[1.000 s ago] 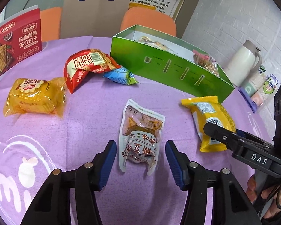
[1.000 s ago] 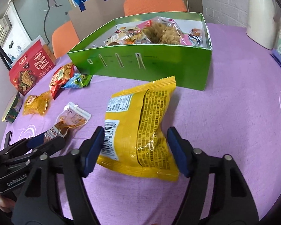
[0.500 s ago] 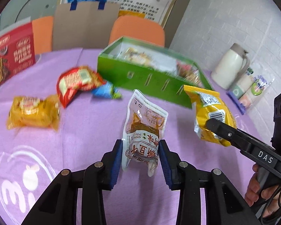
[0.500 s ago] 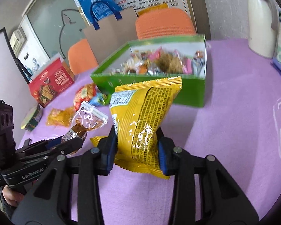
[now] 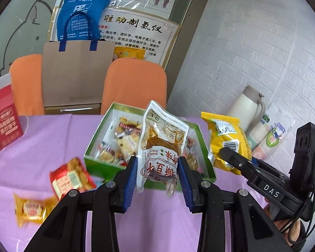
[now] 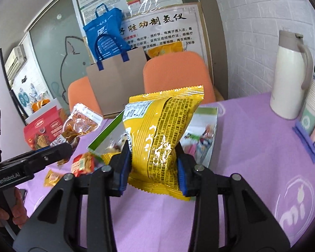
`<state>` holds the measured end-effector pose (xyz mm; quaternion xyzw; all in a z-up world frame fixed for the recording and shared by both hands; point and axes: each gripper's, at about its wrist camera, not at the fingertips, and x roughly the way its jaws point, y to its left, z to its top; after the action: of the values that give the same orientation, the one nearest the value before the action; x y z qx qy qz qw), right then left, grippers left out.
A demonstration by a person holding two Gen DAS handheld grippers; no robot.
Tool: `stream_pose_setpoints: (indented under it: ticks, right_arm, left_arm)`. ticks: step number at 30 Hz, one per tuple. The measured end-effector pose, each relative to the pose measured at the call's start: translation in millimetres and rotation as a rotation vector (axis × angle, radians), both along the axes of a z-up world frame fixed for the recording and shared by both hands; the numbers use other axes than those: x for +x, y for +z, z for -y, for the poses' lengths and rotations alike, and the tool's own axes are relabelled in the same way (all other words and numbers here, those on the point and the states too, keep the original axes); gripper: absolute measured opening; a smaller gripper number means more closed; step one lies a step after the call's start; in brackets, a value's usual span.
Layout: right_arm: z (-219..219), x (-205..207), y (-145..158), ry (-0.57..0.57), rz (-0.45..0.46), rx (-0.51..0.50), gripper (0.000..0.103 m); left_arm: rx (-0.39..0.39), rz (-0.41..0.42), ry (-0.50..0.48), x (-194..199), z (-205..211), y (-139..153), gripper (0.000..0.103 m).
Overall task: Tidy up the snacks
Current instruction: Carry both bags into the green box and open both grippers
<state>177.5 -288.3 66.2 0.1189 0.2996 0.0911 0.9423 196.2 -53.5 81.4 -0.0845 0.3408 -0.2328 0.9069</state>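
My left gripper (image 5: 157, 175) is shut on a clear-and-white tofu snack pouch (image 5: 160, 147), held upright in the air in front of the green snack box (image 5: 94, 145). The box is open and holds several wrapped snacks. My right gripper (image 6: 154, 169) is shut on a yellow snack bag (image 6: 161, 138), lifted above the purple tablecloth with the green box (image 6: 212, 138) right behind it. In the left wrist view the yellow bag (image 5: 224, 140) hangs at the right of the box. The pouch (image 6: 79, 124) shows at the left in the right wrist view.
A red packet (image 5: 70, 177) and a yellow packet (image 5: 31, 209) lie on the purple cloth (image 5: 42, 138) left of the box. A red cracker carton (image 5: 2, 126) stands far left. A white thermos (image 6: 289, 75) and paper cups (image 6: 314, 109) stand at the right. Orange chairs (image 5: 134, 84) sit behind.
Both grippers have shut on their snacks and lifted them off the cloth, carrying them up and toward the green box. The views have tilted upward.
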Motion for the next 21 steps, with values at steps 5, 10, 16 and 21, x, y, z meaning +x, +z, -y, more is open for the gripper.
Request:
stream_pose_setpoints:
  ticks: [5,10,16,21]
  right_arm:
    - [15.9,37.3,-13.1,-0.018,-0.011,-0.015,0.040]
    - [17.9,68.6,-29.8,-0.007,-0.038,-0.024,0.040]
    - [10.3,90.3,-60.4,0.039,-0.080,-0.078,0.079]
    - [18.5,75.8,-63.8,0.015,-0.057,-0.074,0.082]
  left_arm:
    - [0.011,-0.024,-0.016,44.4,20.6,-6.9,0.039]
    - [0.013,-0.055,-0.020,71.6,34.7,-26.1,0.039]
    - [0.084,-0.054,0.004,82.8,42.1,-46.5,0.068]
    - [0.083,-0.012,0.055,73.5,28.1,-47.0,0.084]
